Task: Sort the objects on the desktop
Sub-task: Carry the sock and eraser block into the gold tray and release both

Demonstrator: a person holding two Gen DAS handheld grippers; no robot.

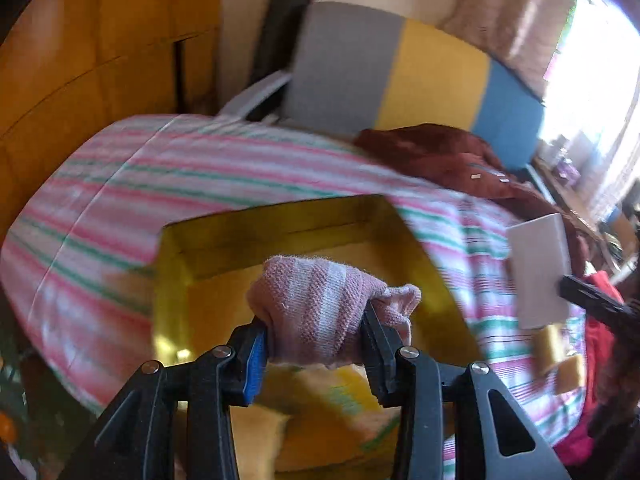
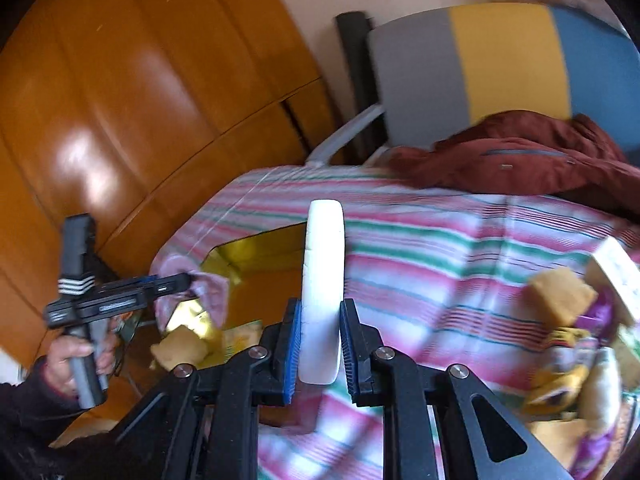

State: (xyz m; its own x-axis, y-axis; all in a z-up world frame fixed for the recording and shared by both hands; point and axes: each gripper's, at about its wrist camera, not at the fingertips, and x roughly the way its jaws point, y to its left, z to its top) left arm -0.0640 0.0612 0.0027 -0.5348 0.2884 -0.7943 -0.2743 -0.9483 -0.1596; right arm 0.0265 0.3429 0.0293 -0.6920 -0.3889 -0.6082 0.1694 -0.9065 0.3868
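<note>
We judge sorting midway: left hand-held gripper point(image 1: 314, 338) clamps a pink cloth point(image 1: 320, 308) over the yellow box point(image 1: 280, 216); right hand-held gripper point(image 2: 320, 344) pinches a white block point(image 2: 323, 280); clutter point(image 2: 568, 320) waits at lower right.

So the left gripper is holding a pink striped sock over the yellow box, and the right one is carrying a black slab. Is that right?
Nearly. The right gripper carries a white slab, not a black one, as the right wrist view shows. The left gripper does hold the pink striped sock over the yellow box.
</note>
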